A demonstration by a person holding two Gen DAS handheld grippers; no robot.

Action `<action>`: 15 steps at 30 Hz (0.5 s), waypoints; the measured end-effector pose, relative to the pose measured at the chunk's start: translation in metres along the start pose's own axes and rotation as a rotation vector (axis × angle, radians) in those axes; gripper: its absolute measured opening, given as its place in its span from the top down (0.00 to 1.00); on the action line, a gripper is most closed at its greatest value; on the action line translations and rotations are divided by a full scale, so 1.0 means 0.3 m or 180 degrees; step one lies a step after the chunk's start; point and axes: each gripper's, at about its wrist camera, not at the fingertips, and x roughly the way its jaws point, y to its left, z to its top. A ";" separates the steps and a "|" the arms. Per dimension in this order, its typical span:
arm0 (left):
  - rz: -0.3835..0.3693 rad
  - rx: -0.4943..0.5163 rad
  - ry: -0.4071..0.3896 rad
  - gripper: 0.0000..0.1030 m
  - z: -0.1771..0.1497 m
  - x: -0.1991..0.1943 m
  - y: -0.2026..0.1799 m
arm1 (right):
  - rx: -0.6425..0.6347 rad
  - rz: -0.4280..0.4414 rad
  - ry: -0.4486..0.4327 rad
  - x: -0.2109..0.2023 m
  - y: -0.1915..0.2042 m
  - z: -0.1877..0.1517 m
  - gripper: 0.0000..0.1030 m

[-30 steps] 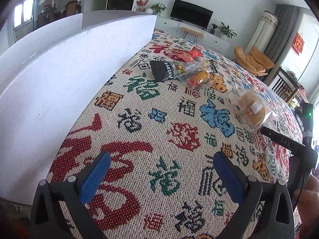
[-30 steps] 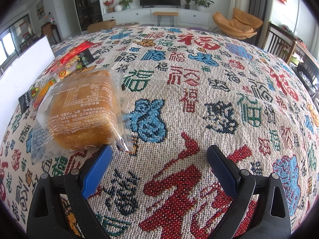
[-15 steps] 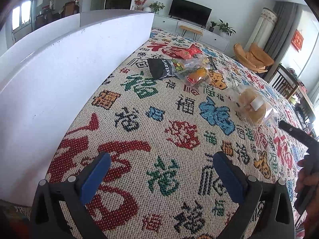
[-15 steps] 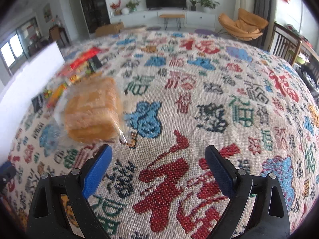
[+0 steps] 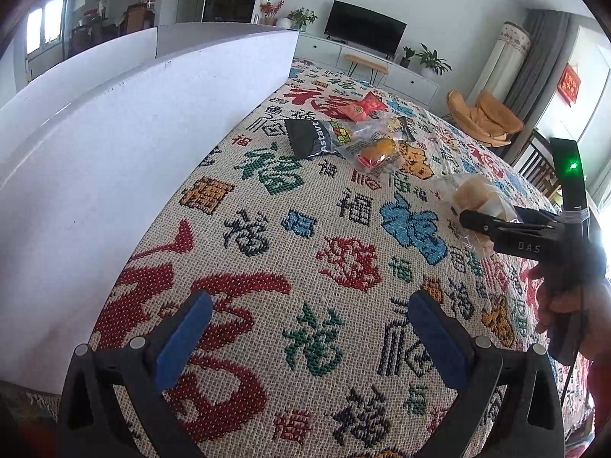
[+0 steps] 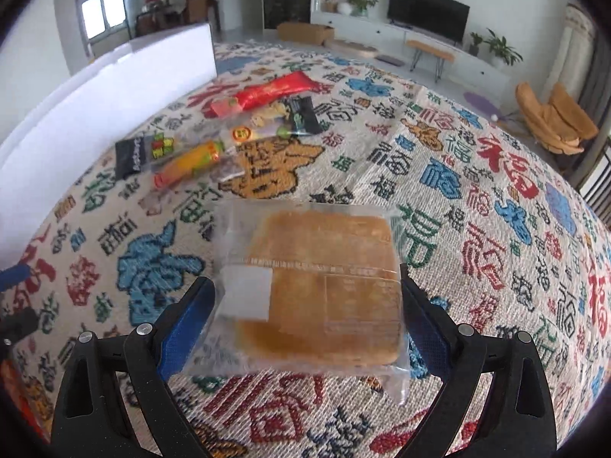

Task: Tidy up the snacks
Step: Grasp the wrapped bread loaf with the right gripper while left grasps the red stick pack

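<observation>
A clear-wrapped bread packet lies flat on the patterned tablecloth. My right gripper is open, with one blue pad on each side of the packet and the jaws wide apart. In the left wrist view the same packet sits partly hidden behind the right gripper's black finger. My left gripper is open over bare cloth with nothing between its fingers. Farther back lie a black packet, an orange snack and a red packet.
A tall white box wall runs along the table's left side, also seen as a white box. A person's hand holds the right gripper's handle. Chairs and a TV cabinet stand beyond the table.
My right gripper has swung left and forward, so the bread packet now lies between its fingers instead of off to the left. The left gripper has barely moved.
</observation>
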 end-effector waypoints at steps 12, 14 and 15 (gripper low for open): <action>-0.0001 0.0055 0.0108 0.01 -0.001 0.031 -0.016 | 0.0247 -0.0320 -0.0446 -0.162 -0.061 -0.132 0.27; -0.0042 0.0064 0.0111 0.01 -0.001 0.031 -0.019 | 0.0216 -0.0422 -0.0452 -0.166 -0.067 -0.182 0.27; -0.0068 0.0063 0.0112 0.01 0.001 0.030 -0.020 | 0.0246 -0.0398 -0.0461 -0.164 -0.073 -0.200 0.26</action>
